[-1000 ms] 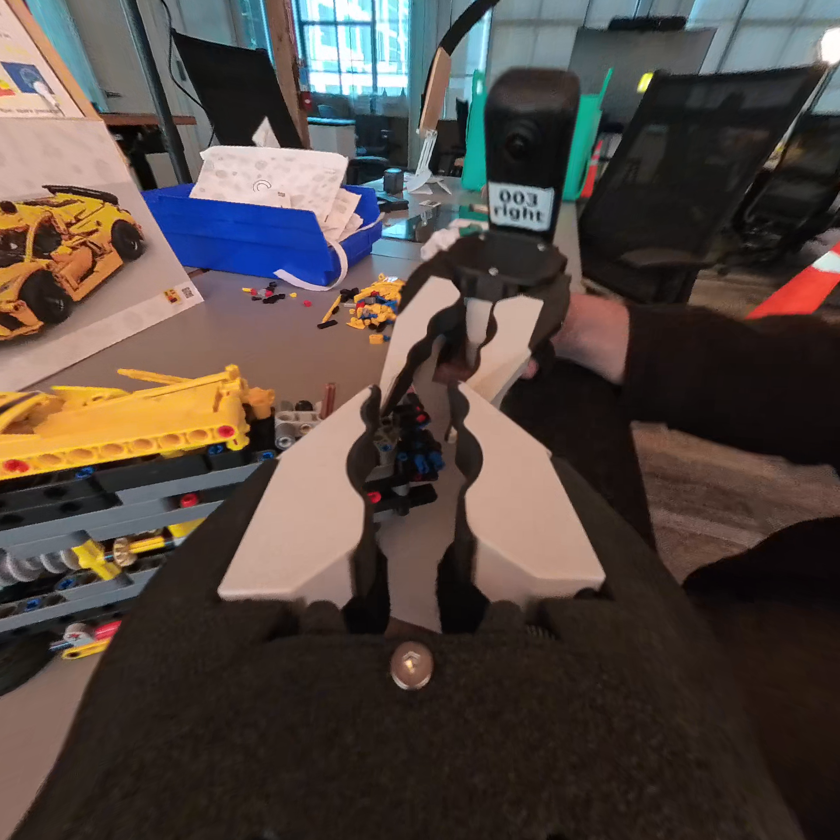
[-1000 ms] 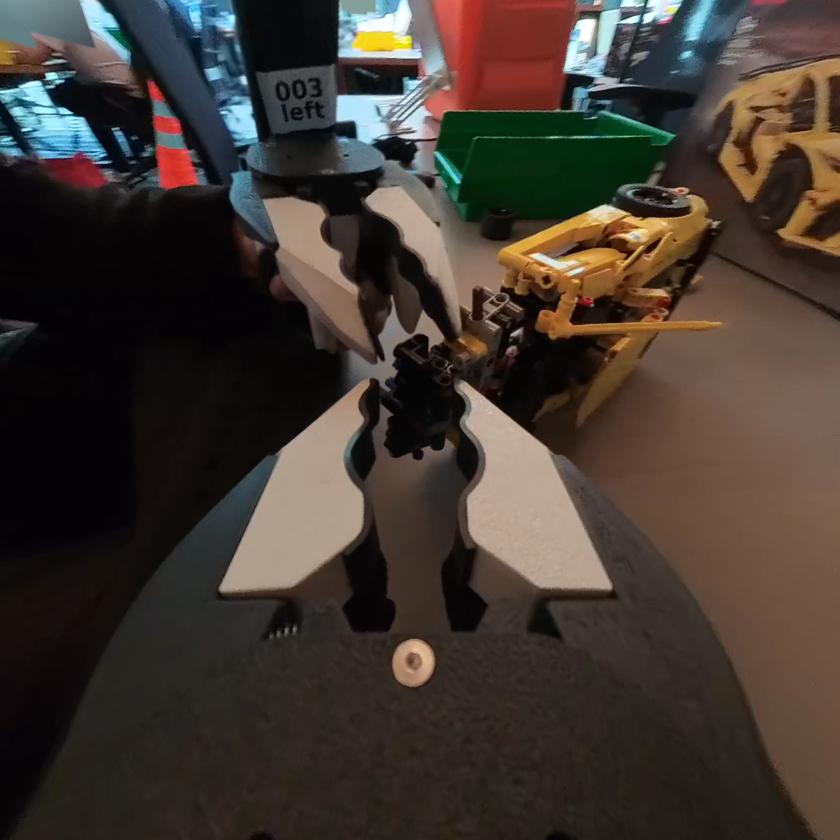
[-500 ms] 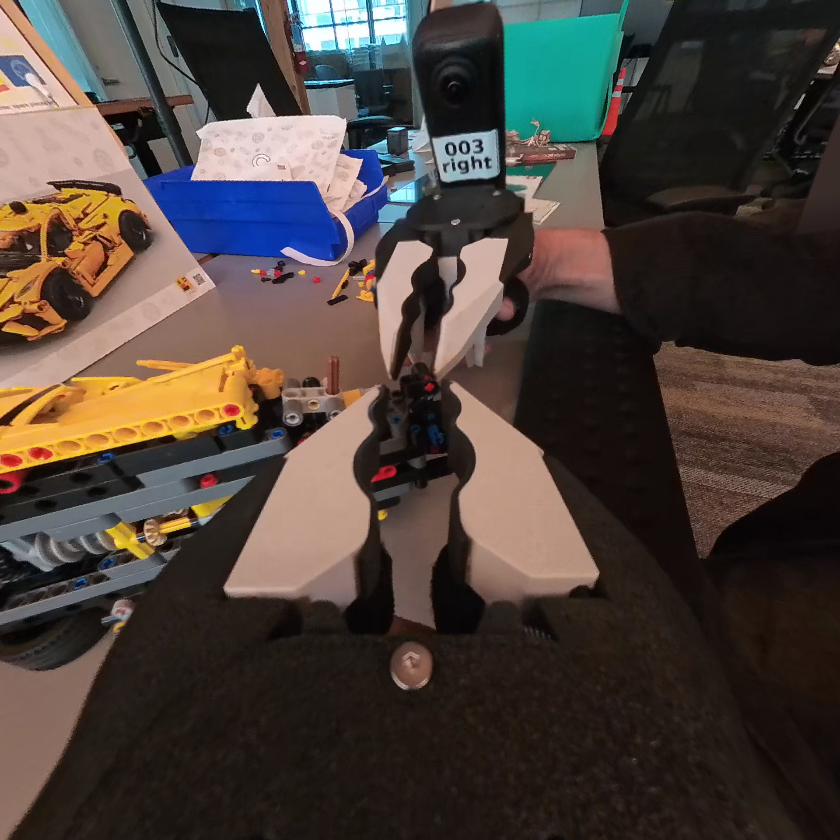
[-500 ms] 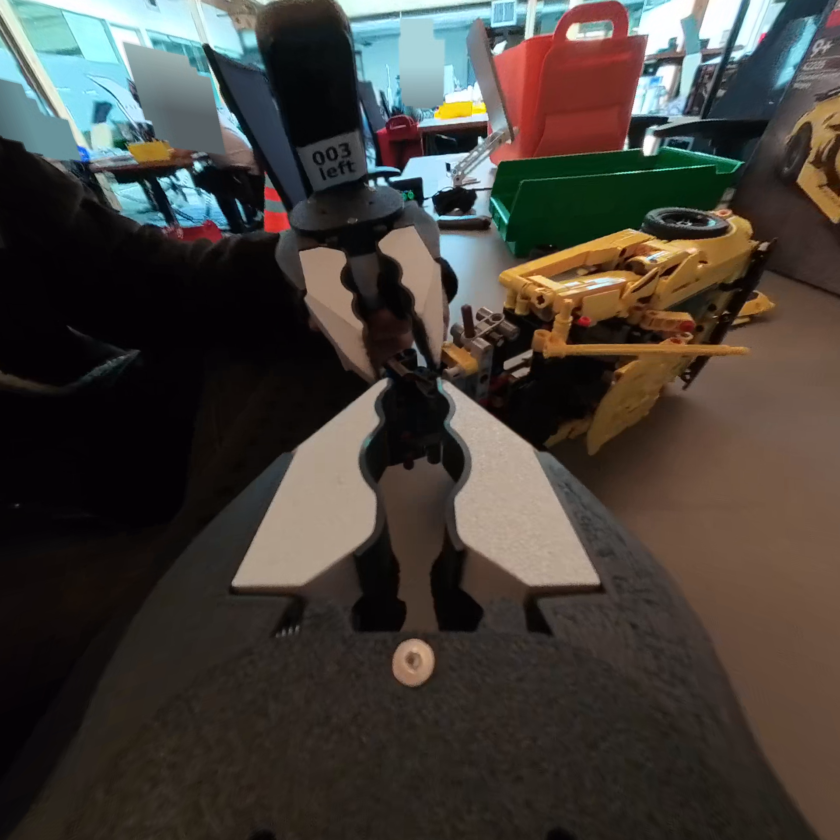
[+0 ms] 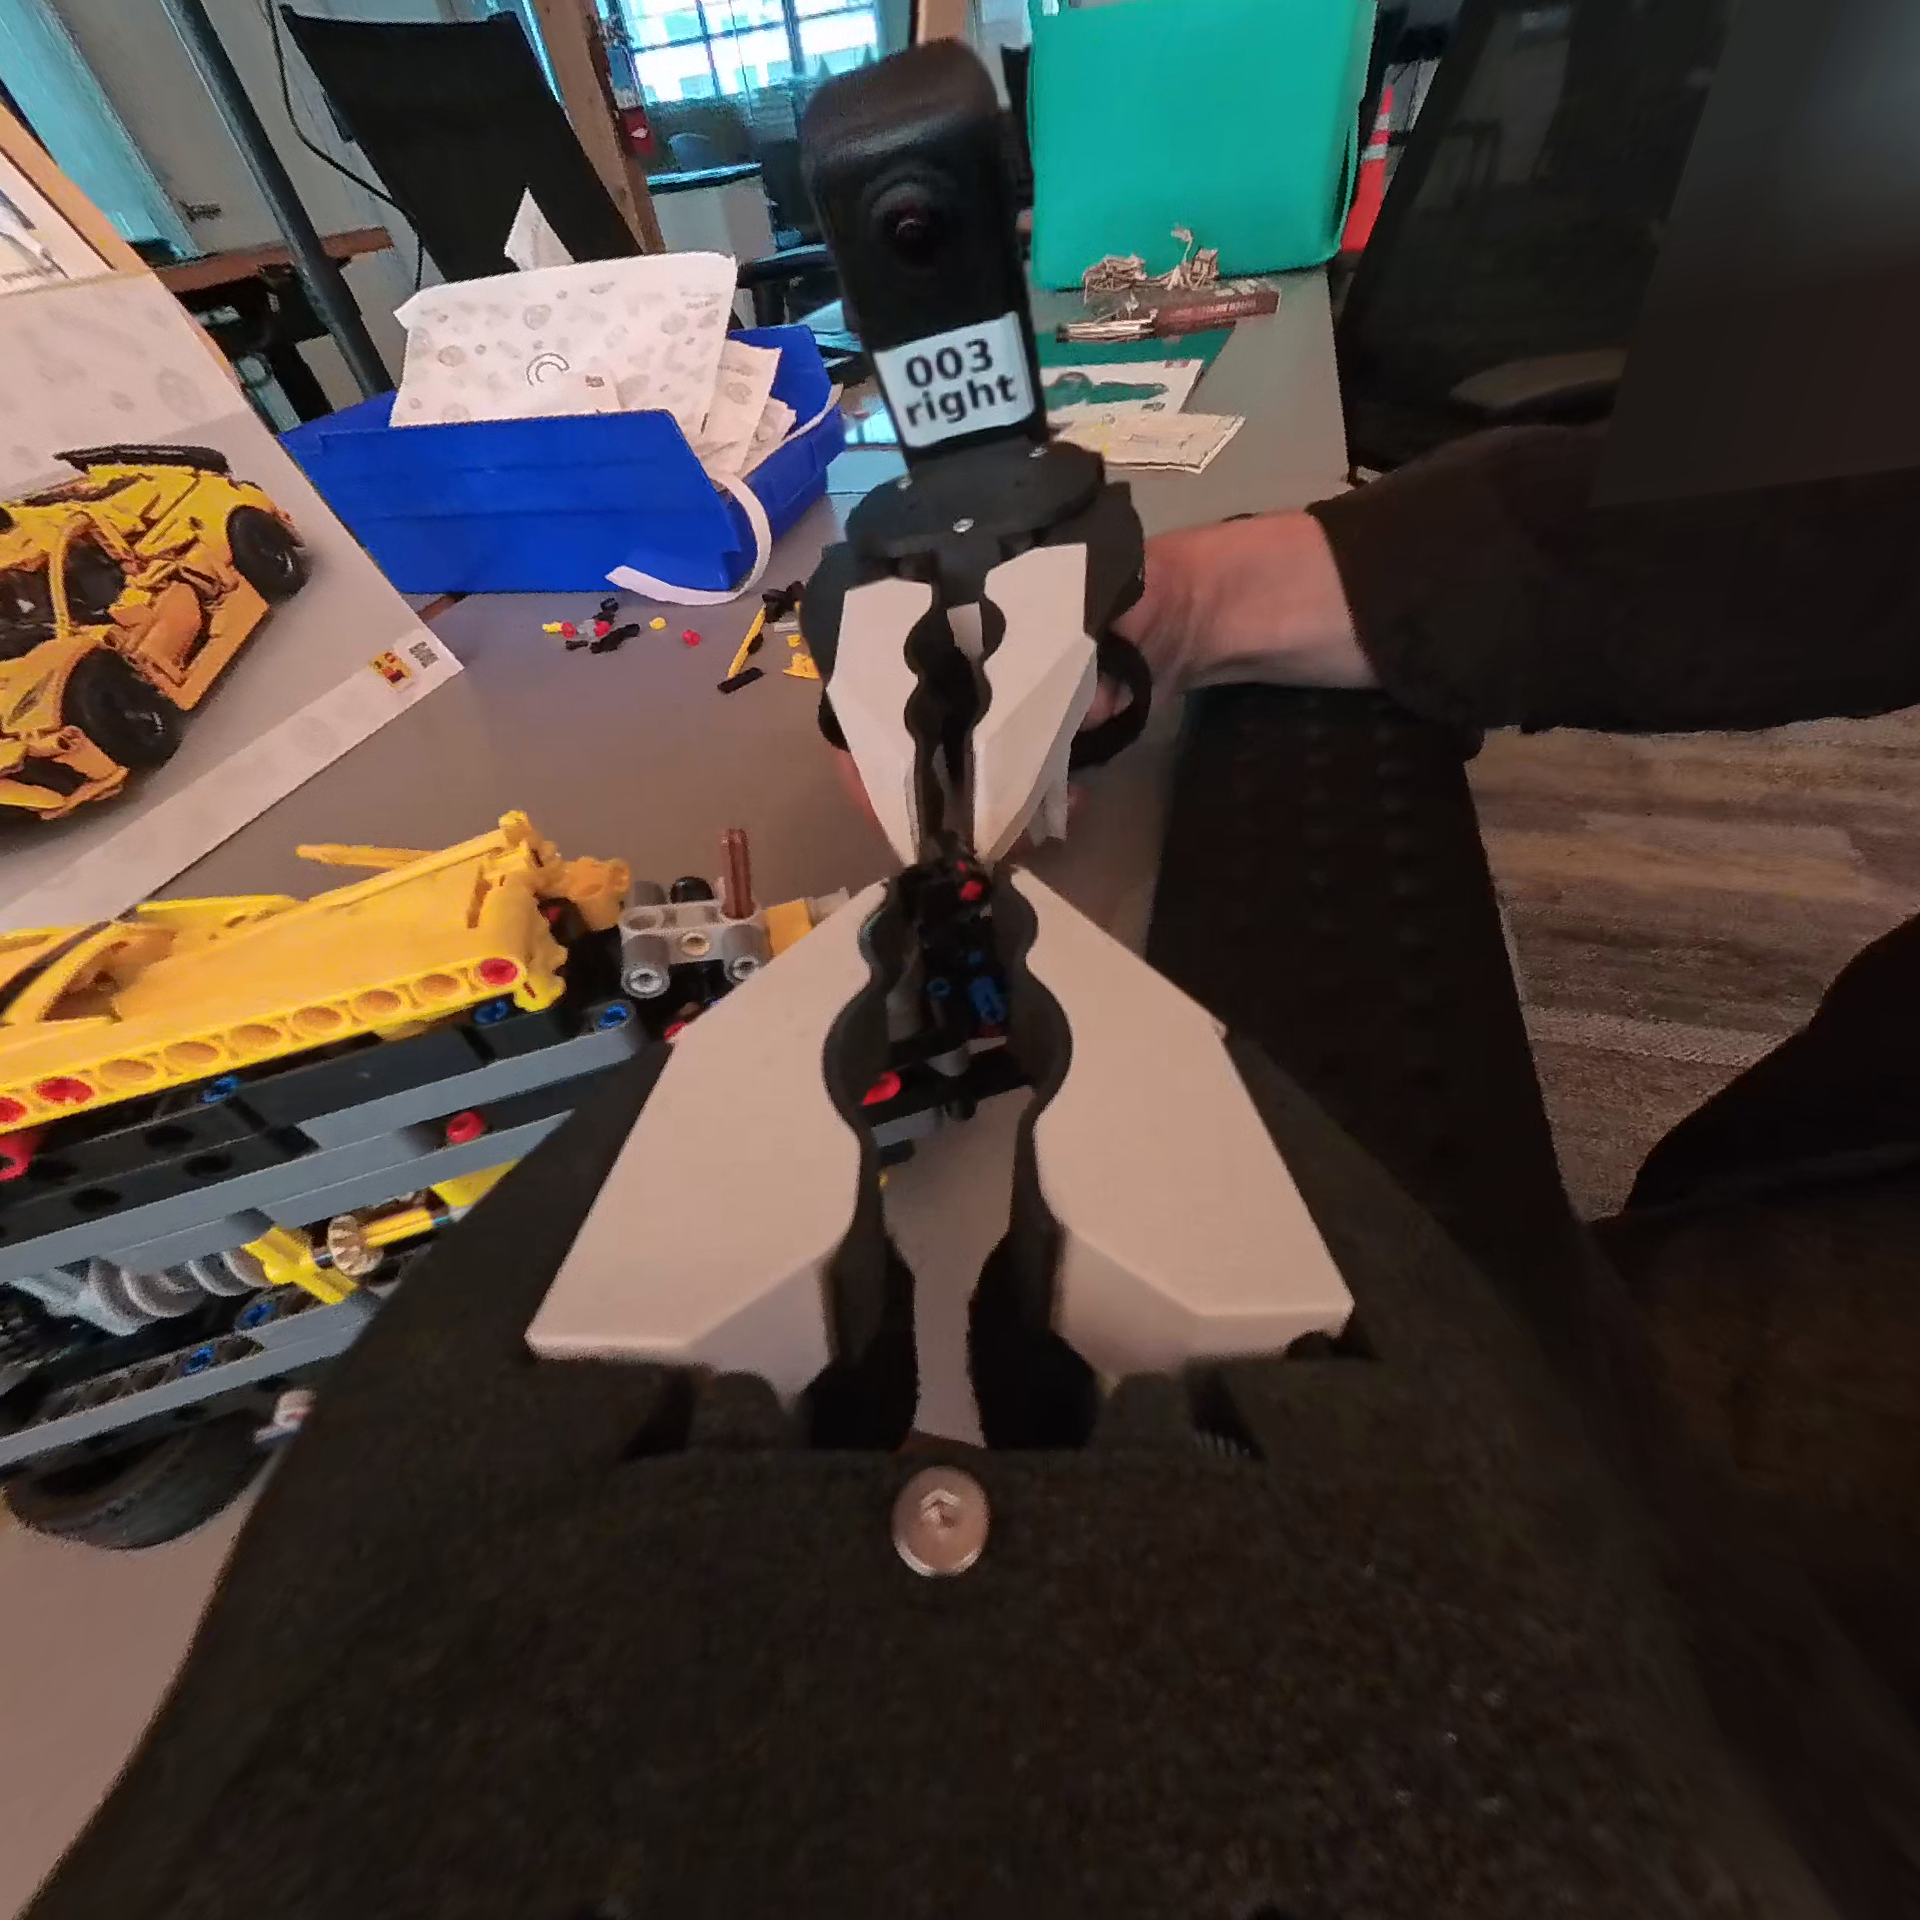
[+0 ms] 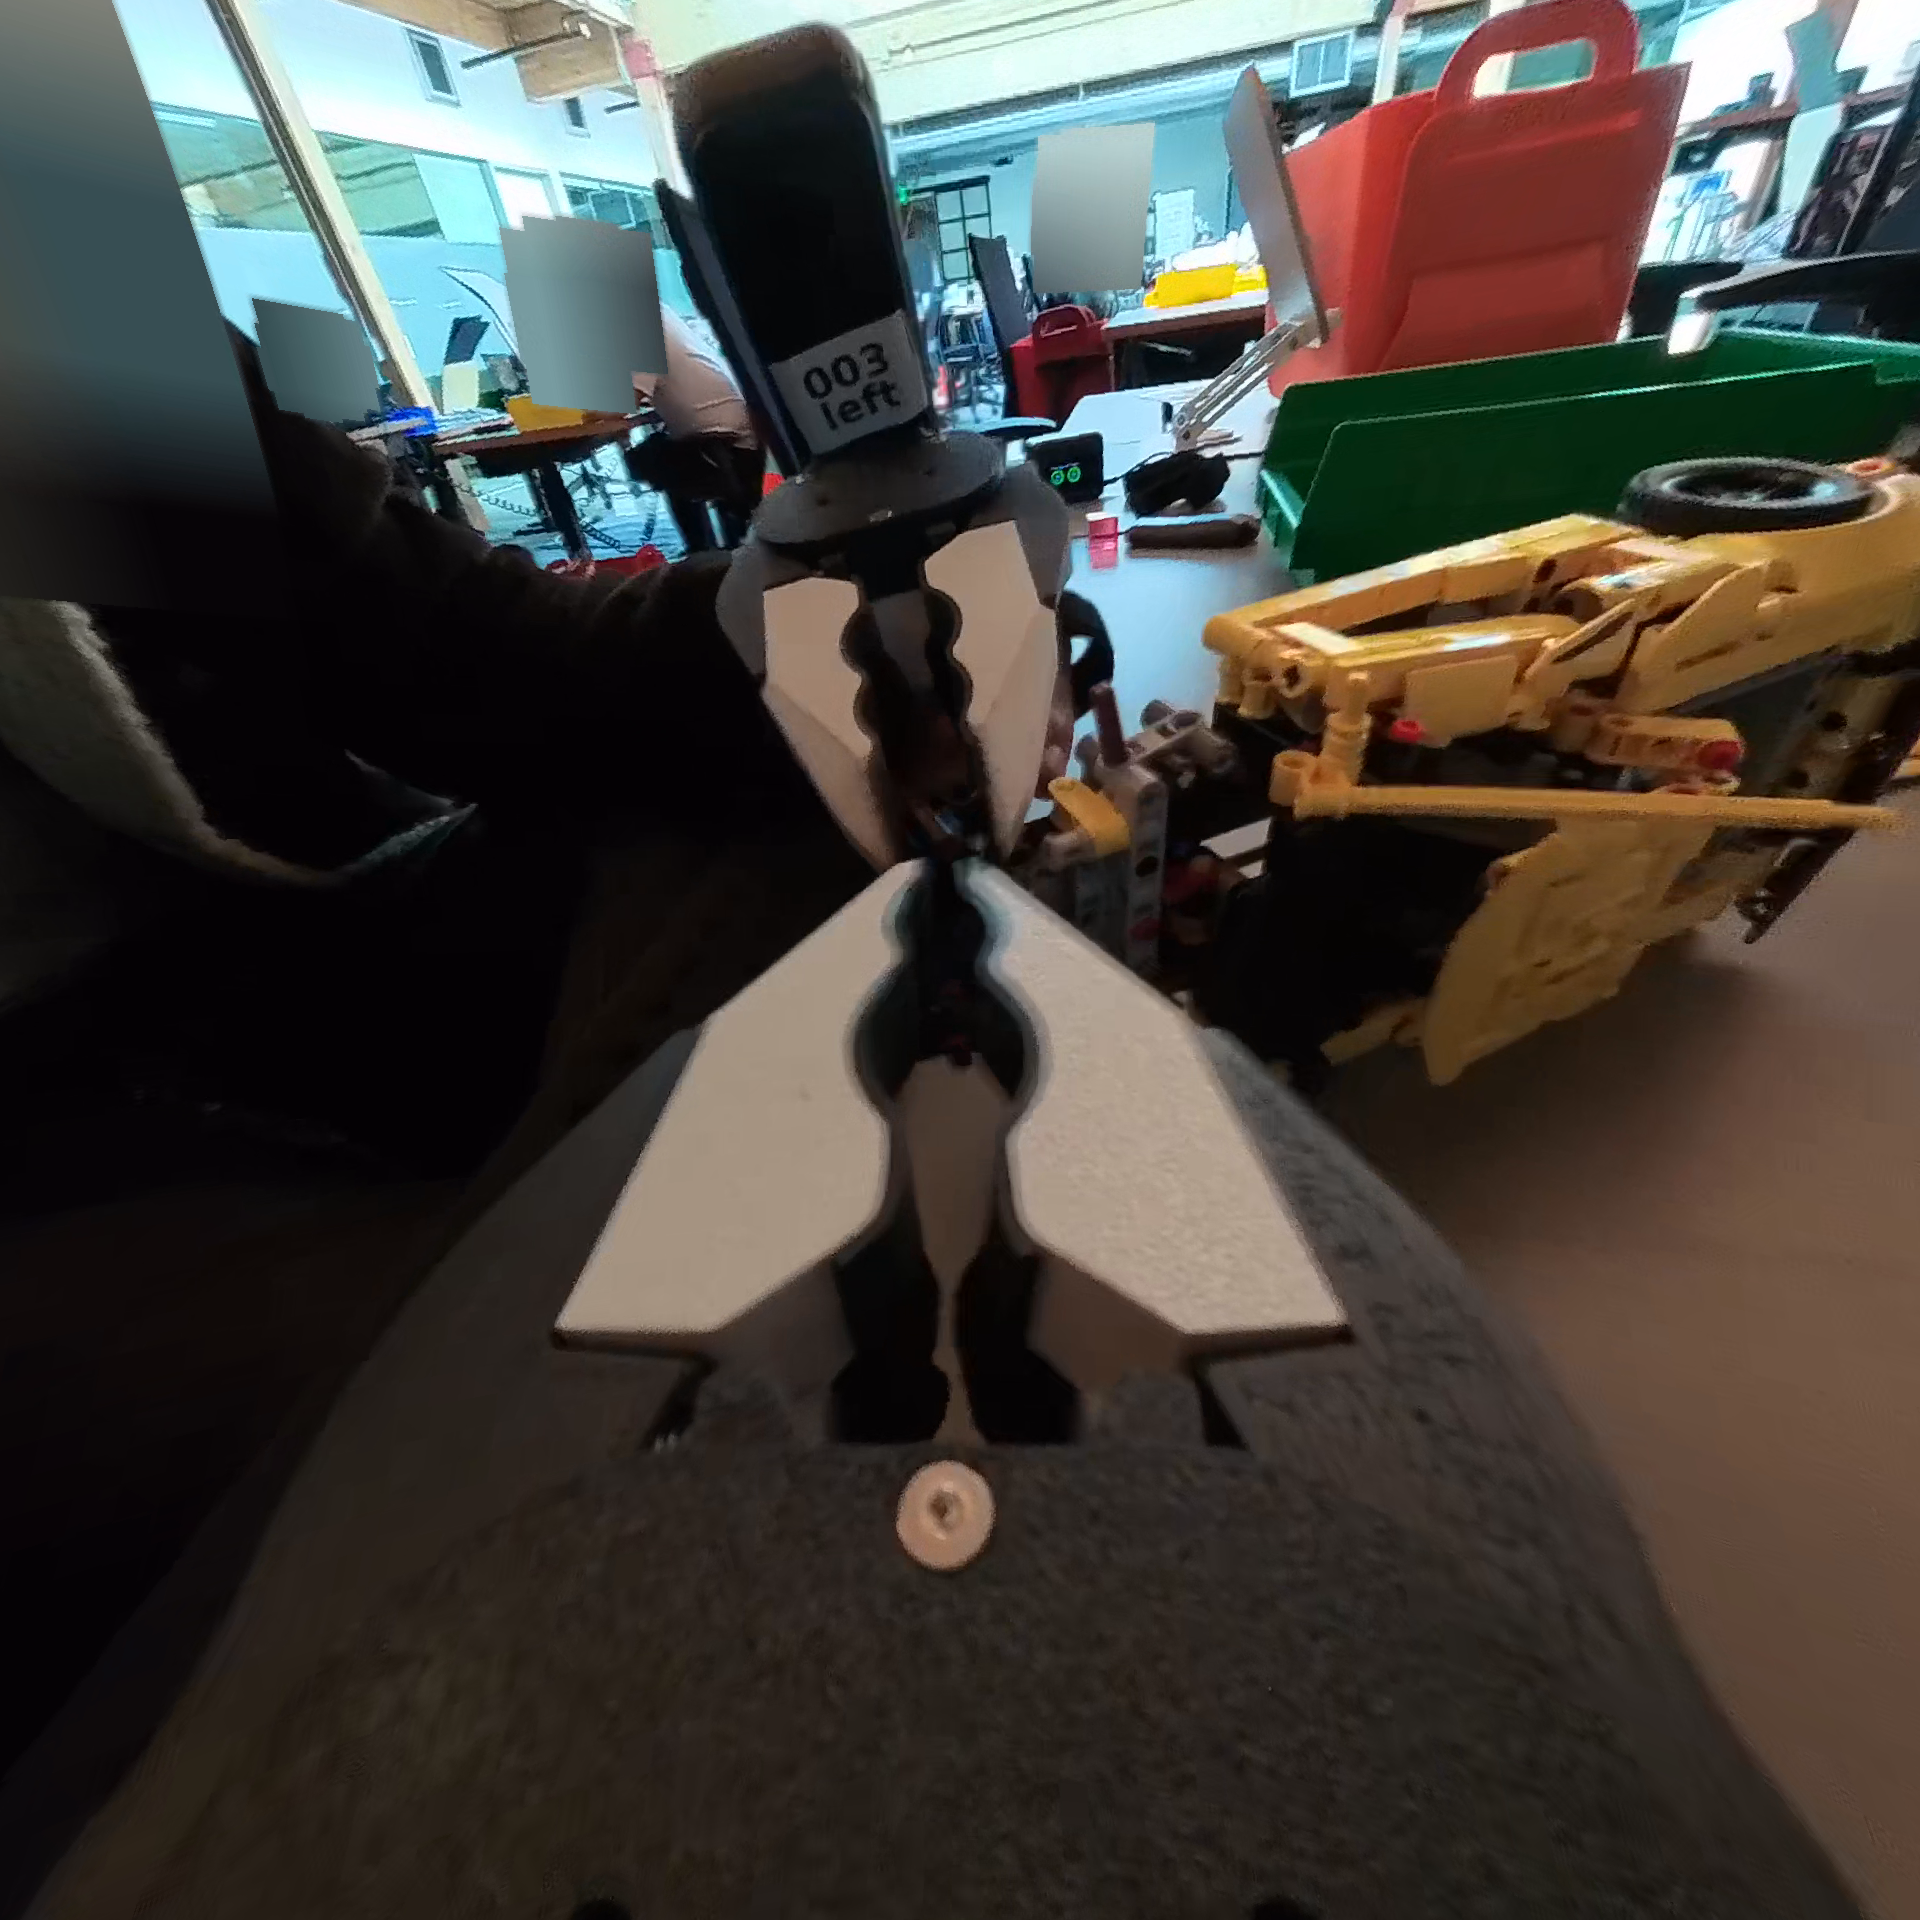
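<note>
Setting: We note an open workshop with desks, windows and office chairs; the work surface is a grey table (image 5: 582,727).
Model car: We find a yellow and black brick-built car (image 5: 291,997) lying on its side on the table, one wheel (image 6: 1745,494) uppermost in the right wrist view.
Small assembly: A black block of bricks with red and blue pins (image 5: 951,987) sits at the car's near end, at the table edge; whether it is joined to the car we cannot tell.
Left gripper (image 5: 940,894): Its jaws are clamped on the small assembly, which fills the gap between the white fingers (image 5: 748,1122).
Right gripper (image 6: 943,883): Its jaws are drawn nearly together and pinch the same assembly at the tips, from the opposite side; the two grippers meet tip to tip.
Hand: A person's hand (image 5: 1236,613) in a dark sleeve grips the right gripper's handle.
Surroundings: We record a blue bin (image 5: 540,499) holding printed paper bags, loose small bricks (image 5: 623,629) scattered beside it, a box printed with a yellow car (image 5: 135,582) at the left, a green bin (image 6: 1579,447) behind the model, and a red bag (image 6: 1475,197) beyond that.
</note>
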The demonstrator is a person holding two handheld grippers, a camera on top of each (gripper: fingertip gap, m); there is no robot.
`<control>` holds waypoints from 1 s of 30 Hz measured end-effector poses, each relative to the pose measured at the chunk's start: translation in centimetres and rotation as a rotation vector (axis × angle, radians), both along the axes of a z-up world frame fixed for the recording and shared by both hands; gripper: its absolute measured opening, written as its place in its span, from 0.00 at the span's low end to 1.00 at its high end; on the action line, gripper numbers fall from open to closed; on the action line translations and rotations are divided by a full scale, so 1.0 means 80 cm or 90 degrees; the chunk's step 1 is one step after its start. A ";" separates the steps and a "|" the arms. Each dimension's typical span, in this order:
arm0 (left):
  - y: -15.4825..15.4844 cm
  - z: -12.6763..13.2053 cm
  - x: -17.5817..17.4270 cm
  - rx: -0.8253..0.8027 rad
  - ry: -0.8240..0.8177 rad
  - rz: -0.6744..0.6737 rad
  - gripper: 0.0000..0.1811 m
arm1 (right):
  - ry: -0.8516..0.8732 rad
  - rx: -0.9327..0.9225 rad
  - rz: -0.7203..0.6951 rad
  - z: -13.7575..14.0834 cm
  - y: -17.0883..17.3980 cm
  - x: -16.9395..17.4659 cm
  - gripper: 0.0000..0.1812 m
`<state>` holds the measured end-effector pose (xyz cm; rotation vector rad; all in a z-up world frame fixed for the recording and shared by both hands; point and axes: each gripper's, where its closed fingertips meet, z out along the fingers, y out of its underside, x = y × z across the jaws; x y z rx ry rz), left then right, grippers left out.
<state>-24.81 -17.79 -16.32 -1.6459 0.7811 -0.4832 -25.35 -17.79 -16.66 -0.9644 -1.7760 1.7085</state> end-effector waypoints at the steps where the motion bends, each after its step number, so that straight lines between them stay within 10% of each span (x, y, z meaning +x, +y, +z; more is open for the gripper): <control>1: -0.004 0.002 -0.004 -0.001 -0.007 -0.006 0.09 | -0.001 -0.007 -0.014 0.003 0.009 0.002 0.00; 30: -0.031 0.000 -0.021 -0.011 0.025 0.010 0.09 | 0.012 0.017 0.075 0.004 -0.040 -0.025 0.05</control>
